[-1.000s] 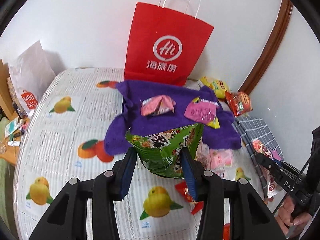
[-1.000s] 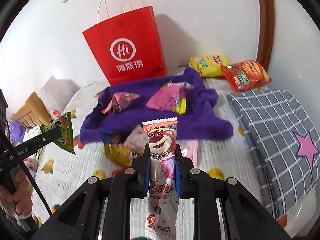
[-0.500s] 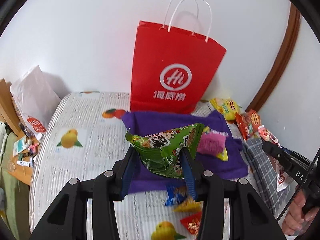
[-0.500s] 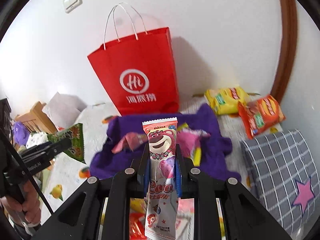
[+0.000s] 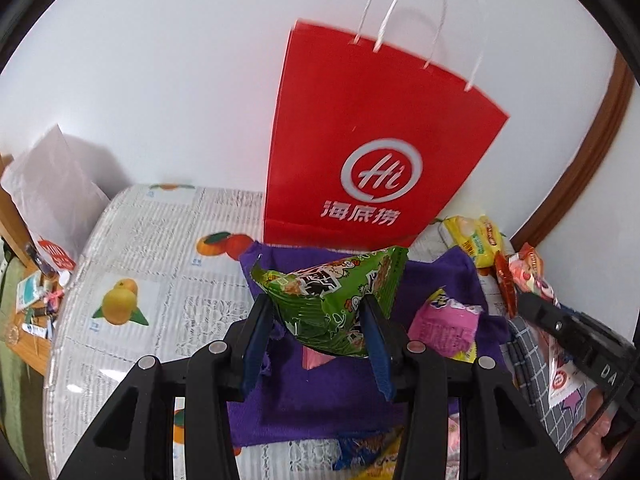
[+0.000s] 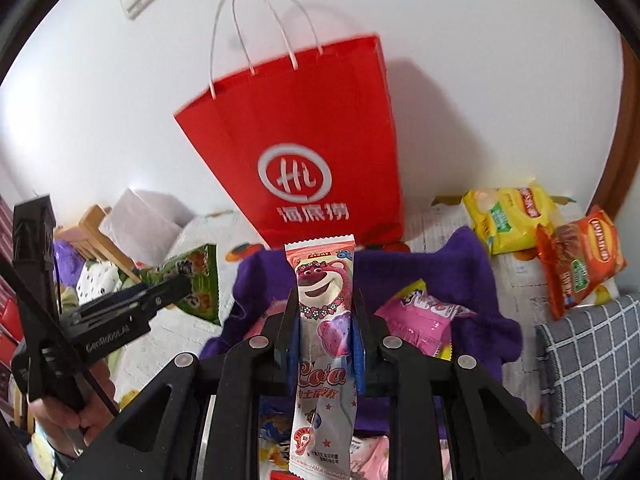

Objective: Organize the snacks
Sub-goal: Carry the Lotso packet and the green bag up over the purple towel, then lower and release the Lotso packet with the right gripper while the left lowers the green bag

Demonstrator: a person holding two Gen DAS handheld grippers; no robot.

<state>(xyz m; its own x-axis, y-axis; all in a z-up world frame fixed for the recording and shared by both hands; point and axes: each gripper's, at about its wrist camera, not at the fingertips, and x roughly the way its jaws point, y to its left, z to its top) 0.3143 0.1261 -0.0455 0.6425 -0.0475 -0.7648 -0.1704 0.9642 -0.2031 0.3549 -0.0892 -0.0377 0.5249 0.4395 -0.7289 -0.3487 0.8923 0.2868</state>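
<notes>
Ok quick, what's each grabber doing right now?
Left gripper: closed on the green snack packet.
Right gripper: closed on the tall pink bear snack packet.

Green packet [image 5: 332, 300], pink bear sachet [image 6: 324, 312] held aloft.

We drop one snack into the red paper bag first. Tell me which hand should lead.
Probably right. The right gripper holds the slim pink bear-print packet upright, centred below the red paper bag; the left gripper's bulky green packet sits off the bag's side.
</notes>
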